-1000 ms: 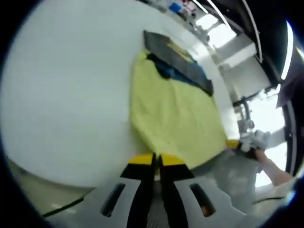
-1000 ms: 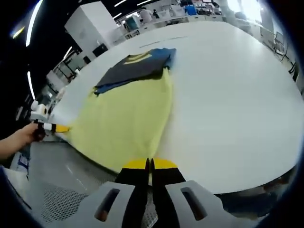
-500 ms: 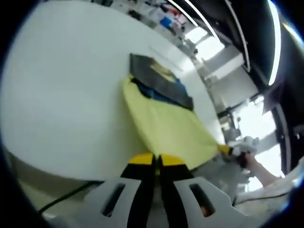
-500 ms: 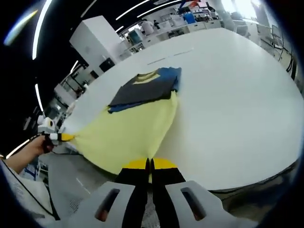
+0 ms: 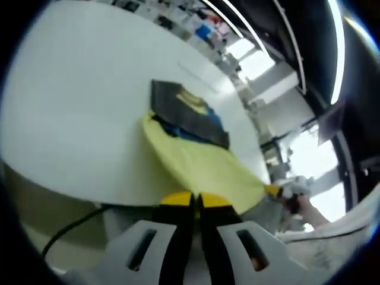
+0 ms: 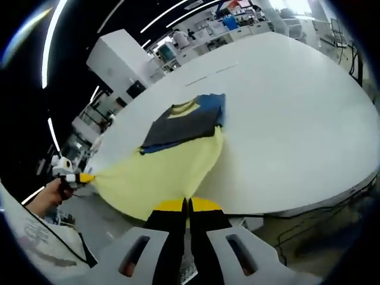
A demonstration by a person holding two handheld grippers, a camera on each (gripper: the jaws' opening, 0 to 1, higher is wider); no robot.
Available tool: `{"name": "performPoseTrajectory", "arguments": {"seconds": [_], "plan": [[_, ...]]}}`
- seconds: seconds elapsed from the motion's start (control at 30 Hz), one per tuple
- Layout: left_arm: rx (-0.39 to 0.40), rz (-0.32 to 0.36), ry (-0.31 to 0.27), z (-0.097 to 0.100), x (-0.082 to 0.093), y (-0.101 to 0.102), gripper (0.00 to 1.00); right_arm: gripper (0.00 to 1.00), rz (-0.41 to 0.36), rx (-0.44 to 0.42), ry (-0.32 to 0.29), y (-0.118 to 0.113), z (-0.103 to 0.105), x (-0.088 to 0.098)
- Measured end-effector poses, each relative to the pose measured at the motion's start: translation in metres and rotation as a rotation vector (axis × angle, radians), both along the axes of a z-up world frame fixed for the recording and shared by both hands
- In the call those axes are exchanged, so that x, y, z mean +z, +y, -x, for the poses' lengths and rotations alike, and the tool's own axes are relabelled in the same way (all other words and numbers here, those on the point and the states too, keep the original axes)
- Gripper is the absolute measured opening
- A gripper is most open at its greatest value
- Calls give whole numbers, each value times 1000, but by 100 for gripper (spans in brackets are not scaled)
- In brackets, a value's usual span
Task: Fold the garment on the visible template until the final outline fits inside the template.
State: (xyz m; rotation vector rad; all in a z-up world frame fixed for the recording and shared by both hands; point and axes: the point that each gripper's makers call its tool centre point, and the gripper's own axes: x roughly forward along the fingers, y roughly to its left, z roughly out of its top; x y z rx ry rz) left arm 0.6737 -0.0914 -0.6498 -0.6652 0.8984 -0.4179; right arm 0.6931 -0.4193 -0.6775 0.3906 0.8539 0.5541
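White table (image 6: 297, 107) — one yellow garment (image 6: 160, 178), two hand-held grippers.

Both cameras are looking forward over their own closed jaws, from just off the near edge of the white table (image 5: 71, 119). The left gripper view is facing across the tabletop, the yellow garment (image 5: 202, 172) stretching ahead of its fingertips. The right gripper view is sharing that same yellow garment (image 6: 160, 178) and table (image 6: 285, 119), from the opposite corner.
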Motion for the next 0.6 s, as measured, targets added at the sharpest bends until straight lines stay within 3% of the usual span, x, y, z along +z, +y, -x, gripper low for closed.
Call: {"name": "performPoseTrajectory", "arguments": {"seconds": [0.3,0.37,0.6], "plan": [[41,51,10,24,13,-1,0,2,-69,-38,12,-2,20,29],[66,77,13,29,18,0,0,2,-64,-32,18,-2,25,31],[61,63,17,43,30,-3,0,2,-64,-16,48,-2,39,35]]}}
